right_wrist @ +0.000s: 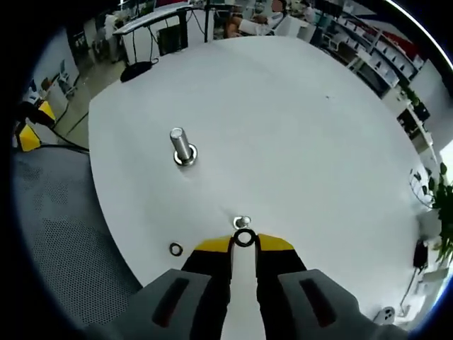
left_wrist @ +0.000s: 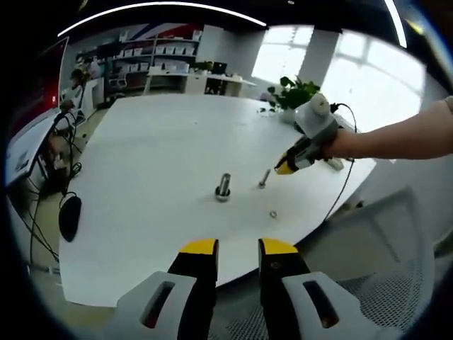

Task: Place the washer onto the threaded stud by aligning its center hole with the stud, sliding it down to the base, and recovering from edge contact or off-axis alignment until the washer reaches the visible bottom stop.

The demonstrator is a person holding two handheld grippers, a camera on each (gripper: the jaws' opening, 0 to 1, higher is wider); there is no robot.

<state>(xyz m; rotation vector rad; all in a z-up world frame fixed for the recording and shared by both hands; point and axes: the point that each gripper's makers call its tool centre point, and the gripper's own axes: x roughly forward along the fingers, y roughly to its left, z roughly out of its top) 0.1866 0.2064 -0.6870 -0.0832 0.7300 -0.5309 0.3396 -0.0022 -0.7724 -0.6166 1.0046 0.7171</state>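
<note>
In the right gripper view we see the washer [right_wrist: 245, 238] pinched between the yellow tips of the right gripper [right_wrist: 245, 242], standing on edge so its hole faces us. Just beyond those tips a small threaded stud [right_wrist: 242, 222] stands upright on the white table [right_wrist: 297, 127], nearly touching the washer; whether they meet we cannot tell. Farther ahead and to the left of the tips a larger bolt [right_wrist: 182, 146] stands upright. A second washer [right_wrist: 175, 248] lies flat on the table left of the jaws, near the table's edge.

In the left gripper view we see the left gripper [left_wrist: 237, 248] held back near the table's edge, its jaws slightly spread and holding nothing. Ahead of it stand the bolt [left_wrist: 224, 186] and the stud [left_wrist: 264, 178], with the right gripper [left_wrist: 284, 168] close by the stud from the right.
</note>
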